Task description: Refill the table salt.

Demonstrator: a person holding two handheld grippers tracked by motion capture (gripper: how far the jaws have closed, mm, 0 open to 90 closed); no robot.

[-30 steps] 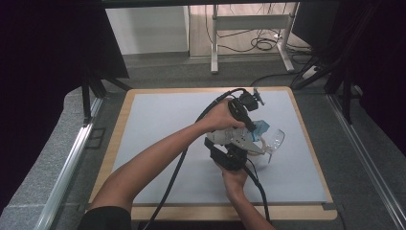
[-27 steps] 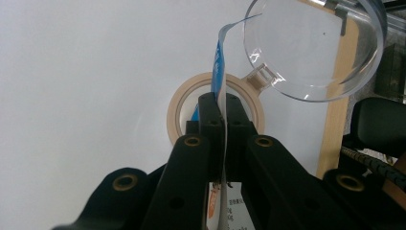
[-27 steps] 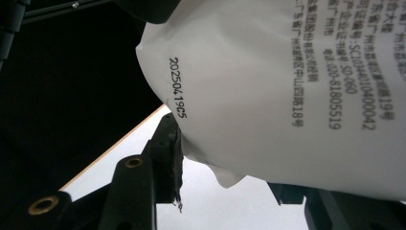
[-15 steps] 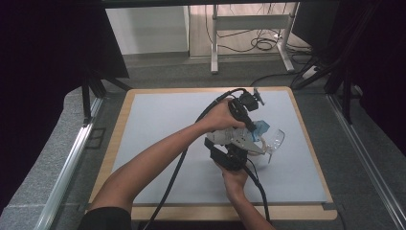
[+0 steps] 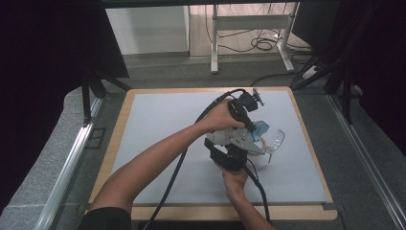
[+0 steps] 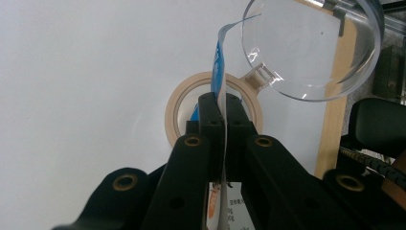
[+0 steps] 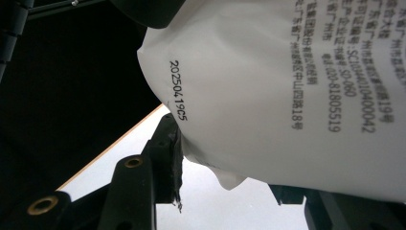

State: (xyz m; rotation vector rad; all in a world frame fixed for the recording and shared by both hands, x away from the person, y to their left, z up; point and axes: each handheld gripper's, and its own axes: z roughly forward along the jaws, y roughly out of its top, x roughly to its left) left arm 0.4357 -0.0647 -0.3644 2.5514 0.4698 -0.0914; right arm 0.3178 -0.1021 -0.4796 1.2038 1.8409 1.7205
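Observation:
A white packet point(image 5: 229, 137) with black print and a blue edge is held up over the mat between both grippers. My left gripper point(image 5: 253, 125) reaches in from the upper left, and in the left gripper view my left gripper point(image 6: 218, 103) is shut on the thin blue-and-white edge of the packet point(image 6: 219, 62). My right gripper point(image 5: 233, 147) comes up from below, and in the right gripper view my right gripper point(image 7: 230, 165) is shut on the bulging white body of the packet point(image 7: 287, 96). A clear round cup point(image 5: 276, 140) lies just right of them.
A beige tape ring point(image 6: 171, 112) lies flat on the pale mat point(image 5: 158, 124) under the left gripper's jaws, beside the clear cup point(image 6: 306, 52). The mat's wooden border point(image 5: 311, 143) runs close on the right. Cables trail from both grippers toward the front edge.

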